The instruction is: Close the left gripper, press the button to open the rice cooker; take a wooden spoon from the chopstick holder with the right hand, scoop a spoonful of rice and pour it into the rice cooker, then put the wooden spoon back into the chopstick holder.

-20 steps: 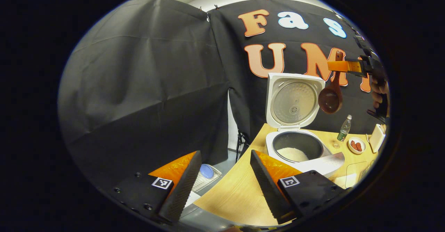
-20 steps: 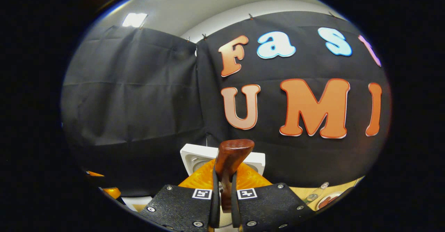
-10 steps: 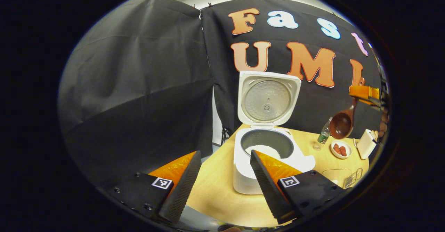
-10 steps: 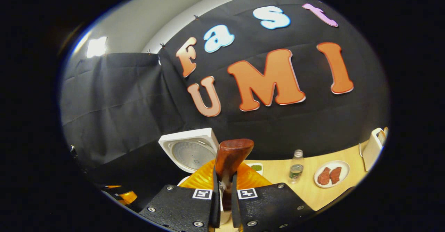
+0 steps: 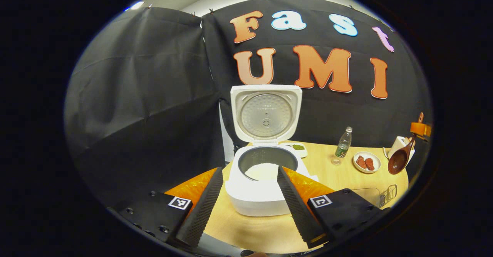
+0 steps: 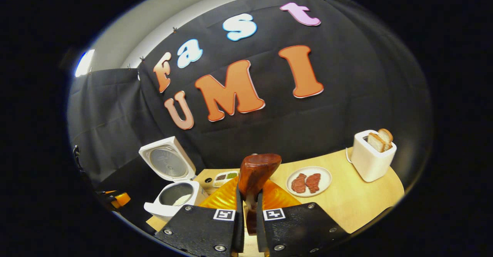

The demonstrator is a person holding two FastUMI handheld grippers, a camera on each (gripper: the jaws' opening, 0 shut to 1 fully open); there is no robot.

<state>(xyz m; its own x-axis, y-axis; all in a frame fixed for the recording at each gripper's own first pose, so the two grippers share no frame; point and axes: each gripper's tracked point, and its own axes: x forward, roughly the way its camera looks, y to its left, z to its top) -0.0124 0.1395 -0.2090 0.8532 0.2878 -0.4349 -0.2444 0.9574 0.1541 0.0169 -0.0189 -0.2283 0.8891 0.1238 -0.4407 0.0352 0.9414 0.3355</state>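
Fingers of the left gripper [image 5: 246, 207] are standing apart with nothing between them, framing the rice cooker [image 5: 259, 187] just ahead. Cooker is sitting near the table's [image 5: 339, 176] near-left edge, lid [image 5: 265, 114] tipped fully up, white rice [image 5: 262, 170] lying in the dark inner pot. Bare tabletop is running along the front of the cooker and to its right.

Right gripper [image 6: 246, 226] is clamping the wooden spoon [image 6: 254, 176] by its handle, both fingers pressing on the shaft, thick brown handle end sticking up past the fingertips. In the left gripper view the wooden spoon [image 5: 400, 158] is hanging bowl-down at the table's far right, above the surface, glossy reddish-brown, bowl looking empty as far as I can tell.

Farther back: plastic bottle [image 5: 344, 141] standing upright, plate [image 6: 310, 182] with two reddish meat pieces beside it, small tray [image 6: 225, 178] behind the cooker. White toaster [image 6: 371, 157] with bread slices poking out is sitting at the far right corner. Open wood is showing between plate and toaster. Chopstick holder: can't tell where it is.
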